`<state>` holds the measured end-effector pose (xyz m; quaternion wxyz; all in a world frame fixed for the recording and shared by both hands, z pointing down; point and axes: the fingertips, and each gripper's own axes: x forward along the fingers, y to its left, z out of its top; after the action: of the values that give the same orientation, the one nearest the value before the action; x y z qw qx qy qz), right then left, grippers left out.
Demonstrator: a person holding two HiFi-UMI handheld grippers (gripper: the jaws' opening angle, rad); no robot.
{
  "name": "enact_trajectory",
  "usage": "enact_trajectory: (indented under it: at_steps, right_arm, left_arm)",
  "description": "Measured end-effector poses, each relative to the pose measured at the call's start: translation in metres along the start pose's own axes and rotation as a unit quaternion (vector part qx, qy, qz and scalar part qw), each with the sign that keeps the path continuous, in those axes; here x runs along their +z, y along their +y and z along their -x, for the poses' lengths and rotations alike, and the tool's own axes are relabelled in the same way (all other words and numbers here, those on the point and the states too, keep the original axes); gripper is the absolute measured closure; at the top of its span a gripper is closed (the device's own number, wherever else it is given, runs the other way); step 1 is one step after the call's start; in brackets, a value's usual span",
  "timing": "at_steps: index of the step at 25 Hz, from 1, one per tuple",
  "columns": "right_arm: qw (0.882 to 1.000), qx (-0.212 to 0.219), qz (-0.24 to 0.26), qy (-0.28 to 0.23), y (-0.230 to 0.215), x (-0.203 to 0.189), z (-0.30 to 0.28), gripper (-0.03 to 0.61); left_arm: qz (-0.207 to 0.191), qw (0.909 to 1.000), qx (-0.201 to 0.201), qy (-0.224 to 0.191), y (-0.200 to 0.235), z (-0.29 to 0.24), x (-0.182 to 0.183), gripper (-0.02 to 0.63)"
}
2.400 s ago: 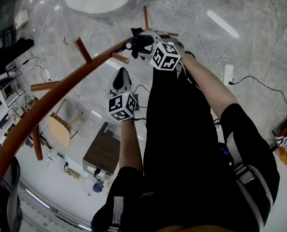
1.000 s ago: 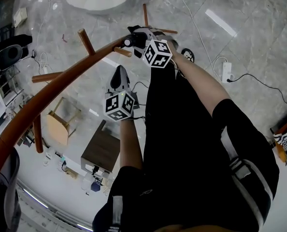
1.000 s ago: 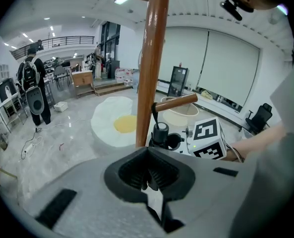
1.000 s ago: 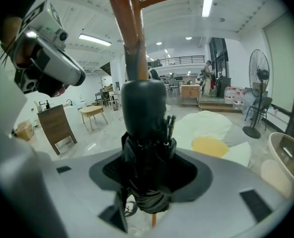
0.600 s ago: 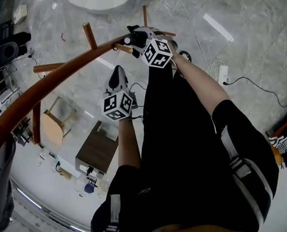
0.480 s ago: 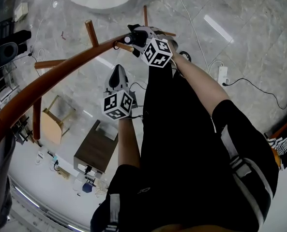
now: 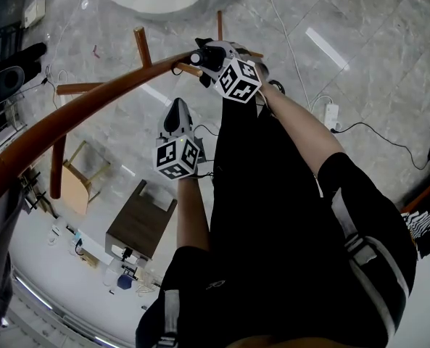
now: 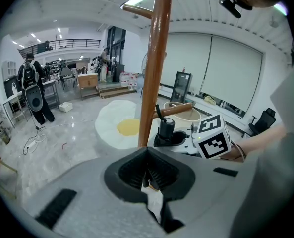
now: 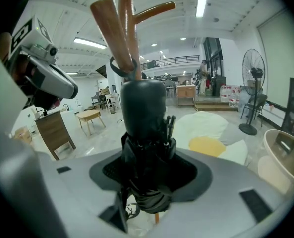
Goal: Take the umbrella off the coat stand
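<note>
The right tongs (image 9: 147, 165) are clamped on a folded black umbrella (image 9: 144, 110). Its bundled canopy sits squeezed between the pads, and its thick handle stands up past them towards the coat stand. A dark cord loop (image 9: 116, 68) at the top of the handle lies around a slanted wooden peg (image 9: 112, 26) of the stand, so the umbrella is hanging on the stand as well as gripped.

The left tongs (image 8: 147, 176) are drawn together with nothing between them. They hover just beside the stand's brown pole (image 8: 154, 58), lower than the right tongs (image 7: 204, 55) in the head view.

The pole rises from a grey marble floor (image 7: 360, 71). On the floor lie a rug shaped like a fried egg (image 8: 119, 125), a small dark wooden side table (image 7: 138, 227) and a light wooden chair (image 7: 73, 187).
</note>
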<state>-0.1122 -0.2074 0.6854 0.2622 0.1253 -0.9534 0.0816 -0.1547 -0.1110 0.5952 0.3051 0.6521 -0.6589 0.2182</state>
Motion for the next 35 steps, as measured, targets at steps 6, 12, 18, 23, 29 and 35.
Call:
enact_trajectory:
  at_steps: [6,12,18,23,29,35]
  right_arm:
    - [1.0,-0.01,-0.005,-0.004,-0.001,0.003,0.007,0.351]
    - [1.0,-0.014,-0.018,-0.009,-0.001,0.004,0.015,0.351]
    - [0.999,-0.023,-0.022,-0.012,-0.002,0.008,0.021,0.351]
    - [0.999,-0.027,-0.03,-0.014,-0.003,0.01,0.025,0.351]
    - [0.999,-0.026,-0.03,-0.016,0.0,0.016,0.031,0.351]
    - [0.999,-0.031,-0.034,-0.014,0.0,0.012,0.038,0.351]
  left_arm:
    - [0.002,1.0,-0.001,-0.001,-0.001,0.002,0.0,0.615]
    - [-0.001,1.0,-0.005,-0.002,-0.006,0.001,0.001,0.615]
    - [-0.004,1.0,-0.008,-0.002,-0.007,0.004,-0.001,0.615]
    - [-0.003,1.0,-0.009,-0.003,-0.008,0.006,-0.004,0.614]
    - [-0.003,0.9999,-0.013,0.001,-0.01,0.008,-0.009,0.614]
    - [-0.001,0.9999,-0.015,0.001,-0.014,0.009,-0.016,0.615]
